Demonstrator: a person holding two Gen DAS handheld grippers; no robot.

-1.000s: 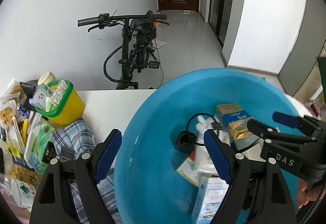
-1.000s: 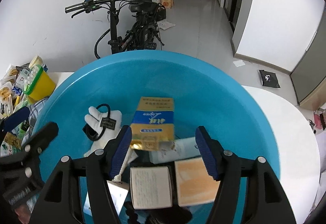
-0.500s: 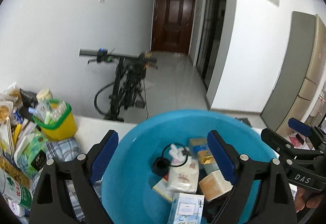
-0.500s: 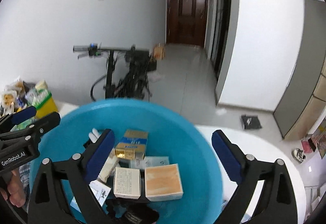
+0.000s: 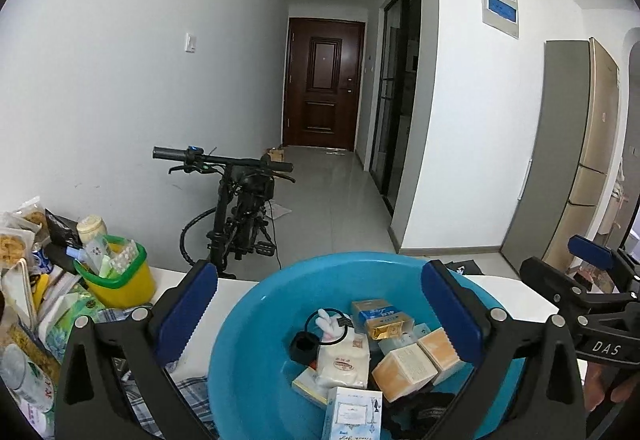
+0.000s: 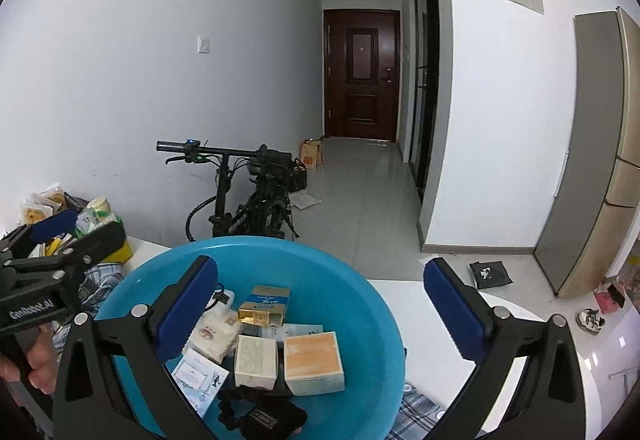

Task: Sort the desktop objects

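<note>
Both grippers rose, jaws just opened; gold-and-blue box (image 6: pixel 266 304) lies flat.

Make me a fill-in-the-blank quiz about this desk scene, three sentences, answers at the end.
1. The boxes lie inside a round ____ basin.
2. Both the left claw and the right claw are ____, holding nothing.
3. The yellow tub has a ____ rim.

Missing words: blue; open; green

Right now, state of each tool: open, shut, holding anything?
Left tool: open, just been opening, holds nothing, above the round blue plastic basin.
Right tool: open, just been opening, holds nothing.
</note>
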